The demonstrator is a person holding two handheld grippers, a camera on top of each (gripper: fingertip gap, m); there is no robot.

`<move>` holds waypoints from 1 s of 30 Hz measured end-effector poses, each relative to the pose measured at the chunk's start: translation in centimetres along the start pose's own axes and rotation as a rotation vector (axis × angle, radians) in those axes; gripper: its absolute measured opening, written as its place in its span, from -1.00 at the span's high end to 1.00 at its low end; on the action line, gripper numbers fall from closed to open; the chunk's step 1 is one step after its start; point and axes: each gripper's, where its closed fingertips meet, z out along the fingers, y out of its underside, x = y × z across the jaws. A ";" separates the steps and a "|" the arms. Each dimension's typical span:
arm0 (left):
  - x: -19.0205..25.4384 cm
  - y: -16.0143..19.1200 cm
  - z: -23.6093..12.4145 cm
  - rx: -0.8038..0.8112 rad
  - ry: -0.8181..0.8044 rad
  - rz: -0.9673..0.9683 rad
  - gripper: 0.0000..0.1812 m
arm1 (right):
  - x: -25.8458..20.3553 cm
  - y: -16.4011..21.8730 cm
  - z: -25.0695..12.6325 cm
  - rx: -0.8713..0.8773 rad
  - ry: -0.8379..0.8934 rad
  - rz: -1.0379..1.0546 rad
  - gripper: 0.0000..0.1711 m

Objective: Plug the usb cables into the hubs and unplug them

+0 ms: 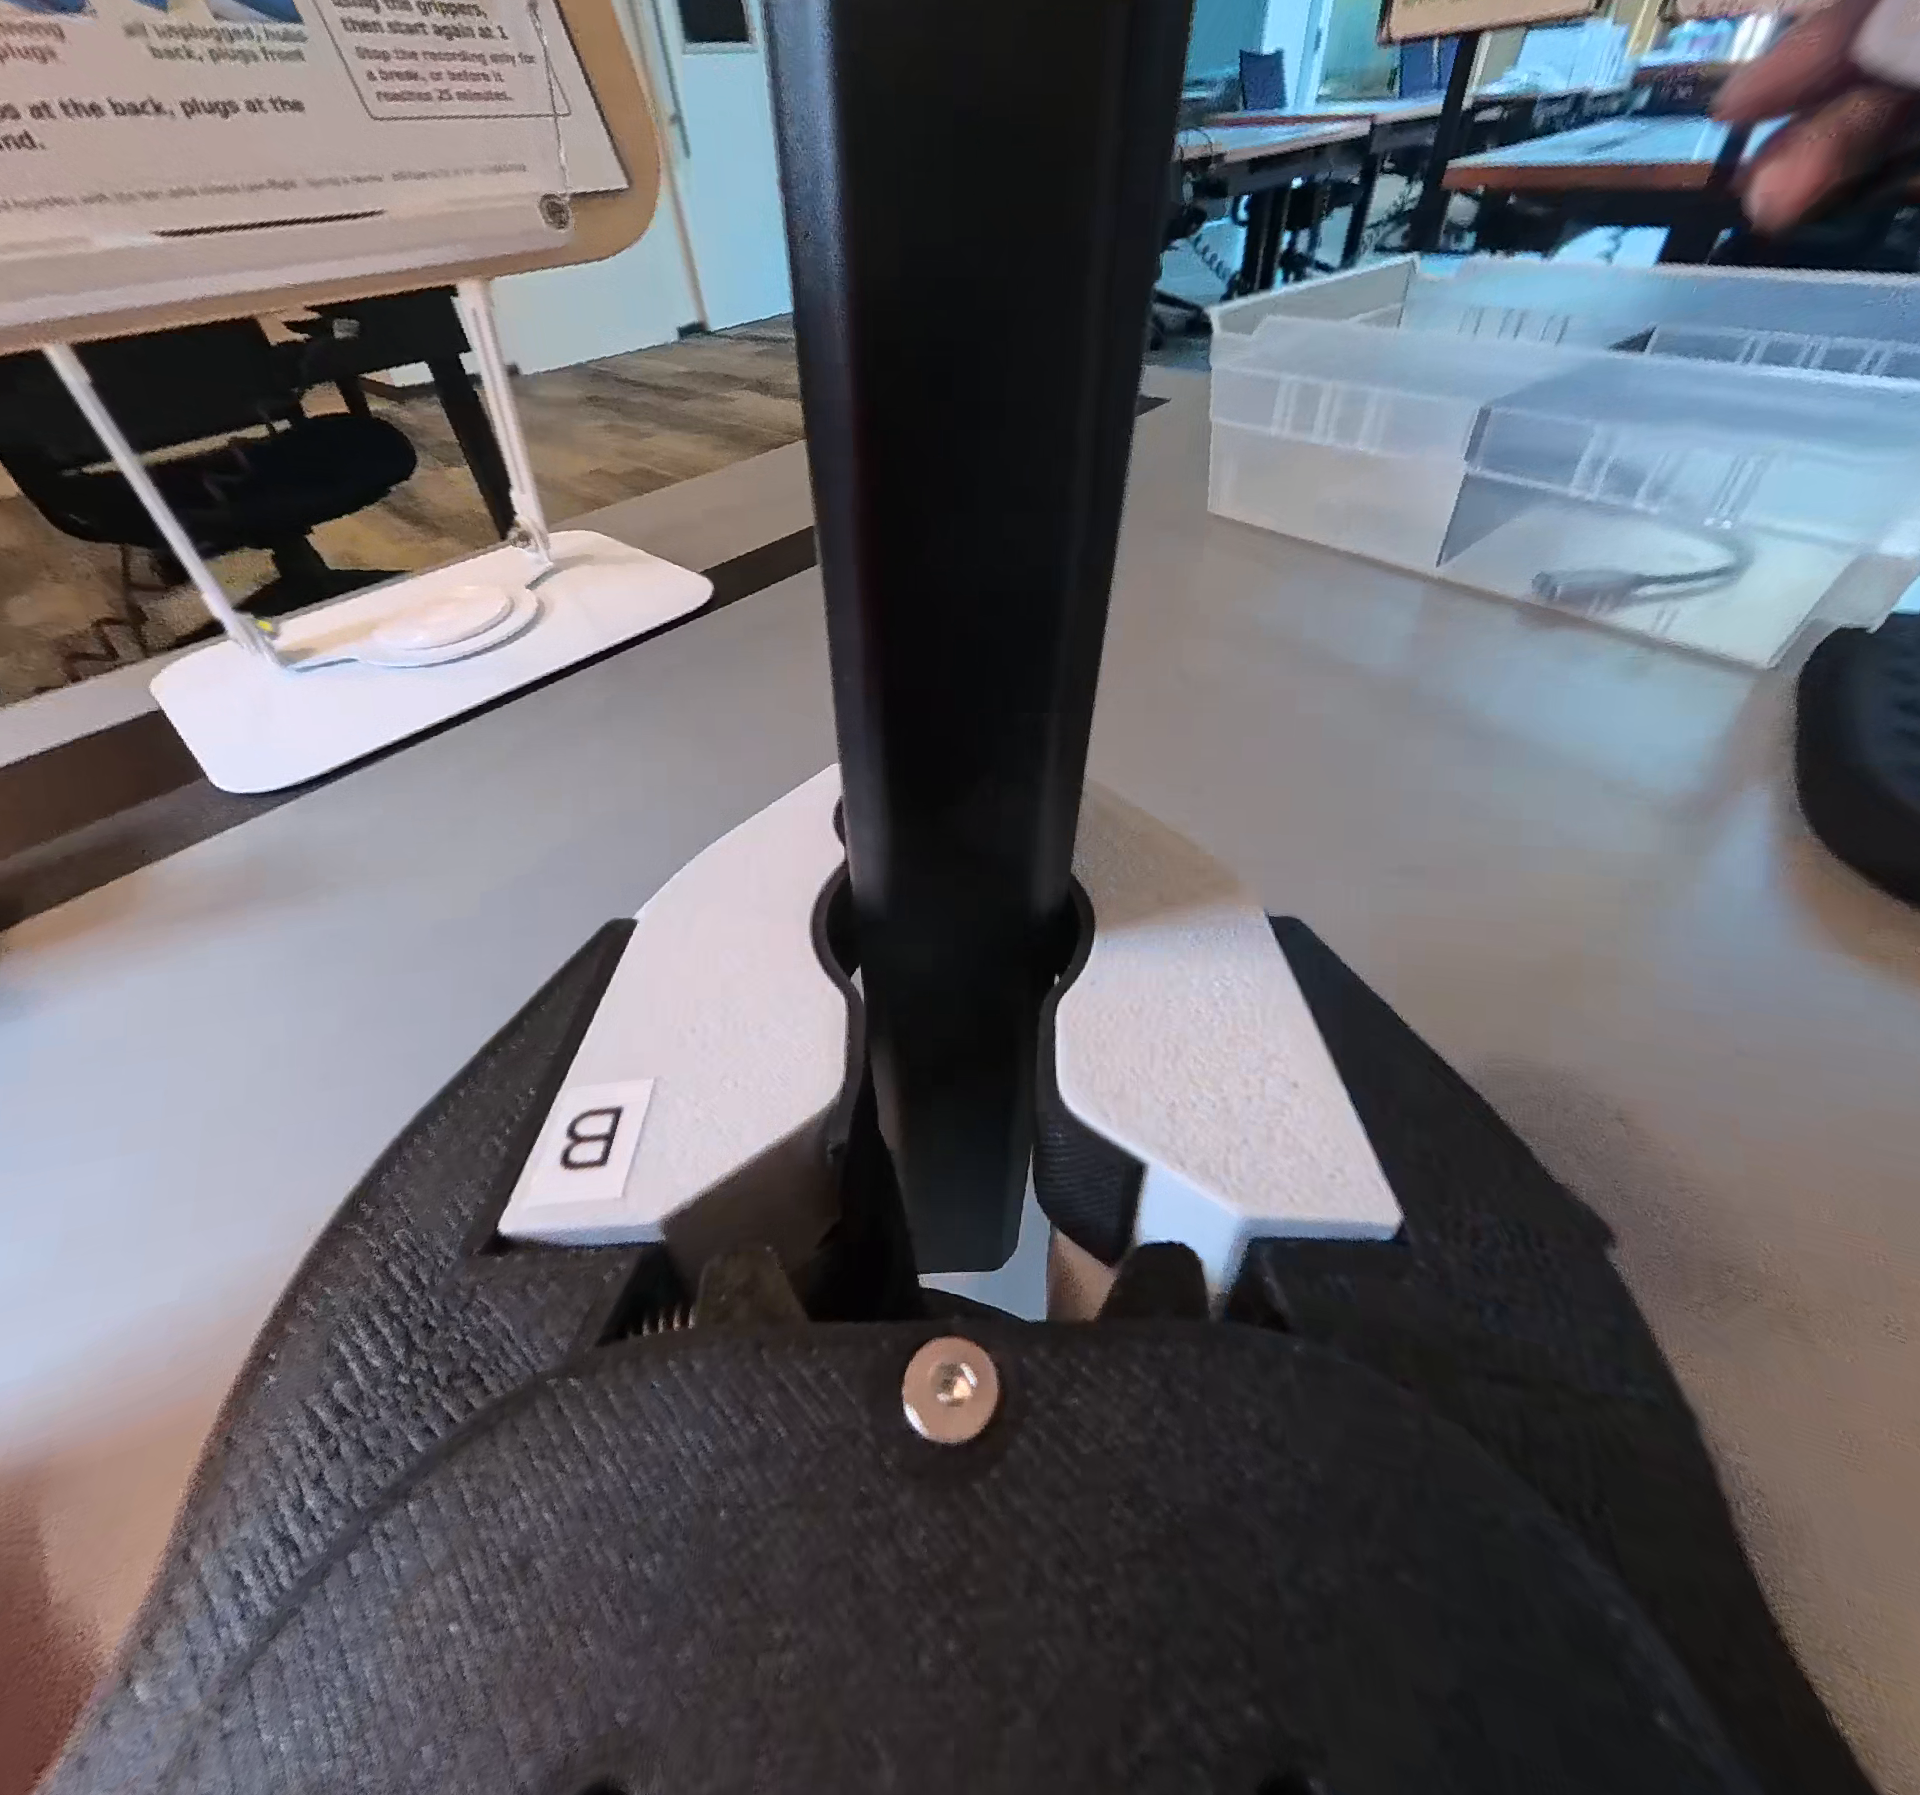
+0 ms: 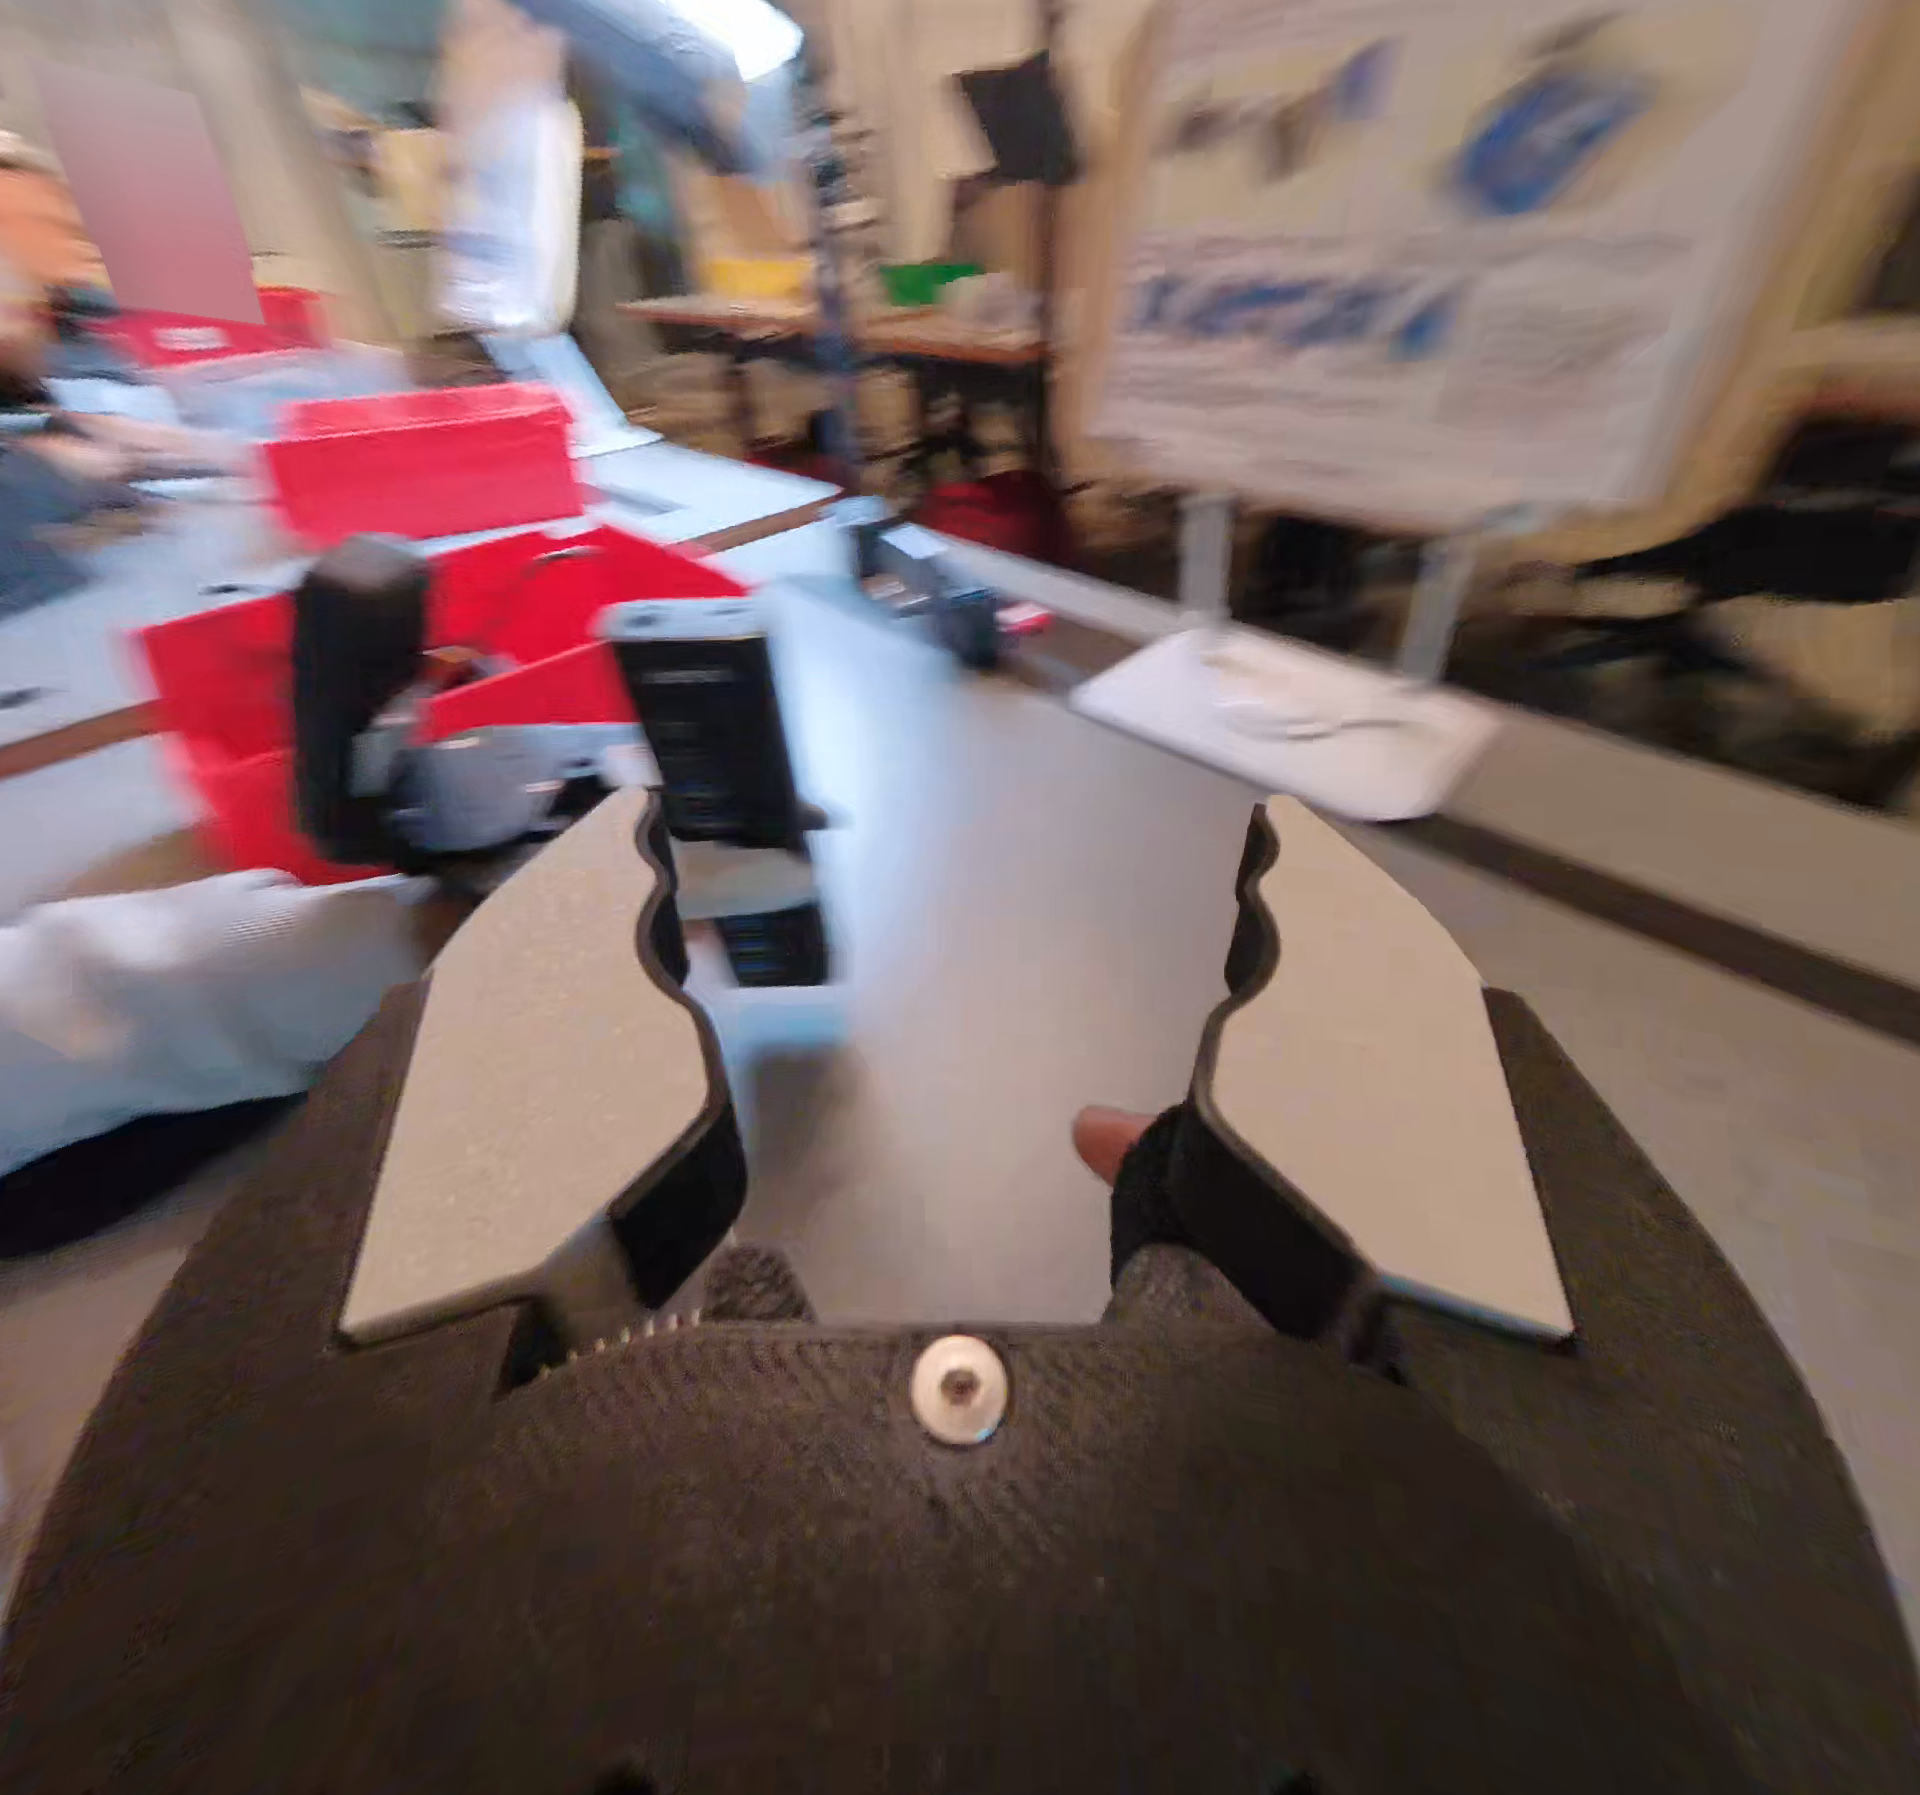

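- Left of the left hand-held gripper, one instruction board stands on clear struts over a flat white base plate on the grey tabletop.
- The left hand-held gripper's two white, grainy fingers are closed tight on one hub: a long, smooth black rectangular bar with a copper-coloured rim at its far end, standing straight out ahead between them.
- Right of it lie two clear plastic bins; the nearer one holds one dark cable.
- In the heavily blurred right wrist view, the right hand-held gripper is spread wide and empty, its wavy-edged fingers well apart.
- Ahead to its left, the hub stands upright in the left hand-held gripper, in front of red bins.
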 end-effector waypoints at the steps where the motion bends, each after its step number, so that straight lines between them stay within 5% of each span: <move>1: 0.4 0.1 0.1 -0.006 0.005 0.023 0.67 | -2.5 1.2 1.9 -0.047 -0.090 0.028 -0.21; 8: 2.8 1.0 0.7 -0.056 0.036 0.124 0.66 | -7.9 5.7 9.5 -0.177 -0.136 -0.074 -0.13; 10: 3.5 1.3 0.8 -0.072 0.038 0.192 0.67 | -7.7 5.6 10.0 -0.166 -0.102 -0.105 0.15; 13: 4.8 1.2 1.0 -0.056 0.028 0.346 0.55 | -7.7 5.7 10.0 -0.173 -0.097 -0.137 0.19; 19: 6.5 0.6 0.9 -0.007 0.104 0.349 0.52 | -7.4 5.3 8.8 -0.183 -0.105 -0.144 0.20; 30: 5.7 -1.0 0.1 0.016 0.231 0.033 0.21 | -1.3 3.6 4.3 -0.201 0.043 -0.142 0.19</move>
